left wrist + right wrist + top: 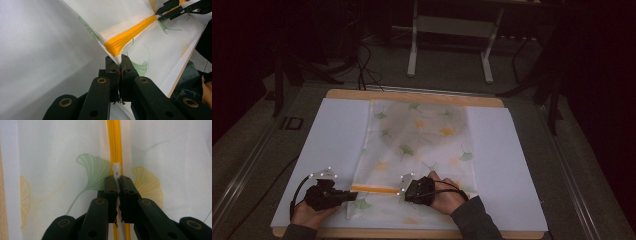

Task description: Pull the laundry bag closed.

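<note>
Nearest the high camera, at 6 o'clock, two forearms enter, cut off by the frame's lower edge; the sleeves are dark and hard to separate from the grippers. The left gripper [346, 196] lies at about 7 o'clock on the desk [412, 95], its jaws closed on the near left corner of the bag [422, 135]. In the left gripper view the left gripper [119, 65] pinches that corner where the orange zipper [130, 35] ends; the cloth inside the jaws is hidden, with only a few frayed threads hanging below. The right gripper [403, 191] sits just right of it at 6 o'clock, its jaws hidden in the high view under its grey plate and the hand [444, 197]. In the right gripper view the right gripper [118, 180] has its jaws nearly together on the white zipper pull [116, 169], whose lower part vanishes between them. The zipper [114, 142] runs up to 12 o'clock there and is cut off at the top.

The bag, pale with green and yellow leaf prints, lies flat on a white sheet [337, 135] mid-desk; its far end toward 12 o'clock is dim and its edge hard to trace. The room behind is too dark to read beyond a white frame [452, 30].
</note>
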`<state>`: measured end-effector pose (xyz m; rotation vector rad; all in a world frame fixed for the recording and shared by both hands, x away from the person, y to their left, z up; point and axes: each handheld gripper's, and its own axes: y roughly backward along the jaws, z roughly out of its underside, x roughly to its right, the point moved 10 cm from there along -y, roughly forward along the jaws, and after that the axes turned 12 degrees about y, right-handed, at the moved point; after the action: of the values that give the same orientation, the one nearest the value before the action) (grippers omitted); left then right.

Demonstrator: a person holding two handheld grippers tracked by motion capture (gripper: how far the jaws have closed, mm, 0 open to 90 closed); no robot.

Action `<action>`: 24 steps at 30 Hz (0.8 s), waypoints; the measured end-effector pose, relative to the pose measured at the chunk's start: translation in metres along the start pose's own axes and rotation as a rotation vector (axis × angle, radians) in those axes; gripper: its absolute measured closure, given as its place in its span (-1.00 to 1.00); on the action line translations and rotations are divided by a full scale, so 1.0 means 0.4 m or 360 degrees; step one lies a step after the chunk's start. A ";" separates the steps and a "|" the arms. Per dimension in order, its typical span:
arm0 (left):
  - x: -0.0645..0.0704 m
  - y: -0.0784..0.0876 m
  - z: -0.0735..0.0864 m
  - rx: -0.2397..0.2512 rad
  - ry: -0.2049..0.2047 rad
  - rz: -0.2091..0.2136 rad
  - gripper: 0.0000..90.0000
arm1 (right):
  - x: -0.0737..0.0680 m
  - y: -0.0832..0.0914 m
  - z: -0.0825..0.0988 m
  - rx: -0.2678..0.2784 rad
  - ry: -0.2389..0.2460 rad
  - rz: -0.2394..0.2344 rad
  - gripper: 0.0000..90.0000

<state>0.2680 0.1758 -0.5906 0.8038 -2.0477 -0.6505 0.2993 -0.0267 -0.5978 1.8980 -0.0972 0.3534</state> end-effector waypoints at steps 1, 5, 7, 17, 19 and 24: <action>0.000 0.000 0.000 0.0000 0.0001 0.0000 0.95 | 0.000 0.001 0.003 -0.0006 0.0002 -0.0001 0.89; -0.001 0.000 0.000 -0.0002 -0.0002 -0.0005 0.95 | -0.001 0.005 0.010 -0.0007 -0.0013 -0.0003 0.89; 0.000 -0.001 0.001 -0.0004 -0.0005 -0.0007 0.95 | -0.001 0.006 0.013 -0.0003 -0.0017 -0.0003 0.89; 0.000 0.000 0.001 -0.0002 -0.0005 -0.0004 0.95 | -0.004 0.012 0.024 -0.0011 -0.0020 -0.0003 0.89; 0.000 0.000 0.000 0.0000 -0.0007 -0.0006 0.95 | -0.003 0.013 0.028 -0.0010 -0.0020 0.0002 0.89; 0.001 0.001 0.000 0.0002 -0.0006 -0.0004 0.95 | -0.004 0.019 0.035 -0.0010 -0.0029 0.0002 0.89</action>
<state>0.2678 0.1756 -0.5902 0.8068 -2.0508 -0.6526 0.2986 -0.0427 -0.5957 1.8953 -0.1116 0.3363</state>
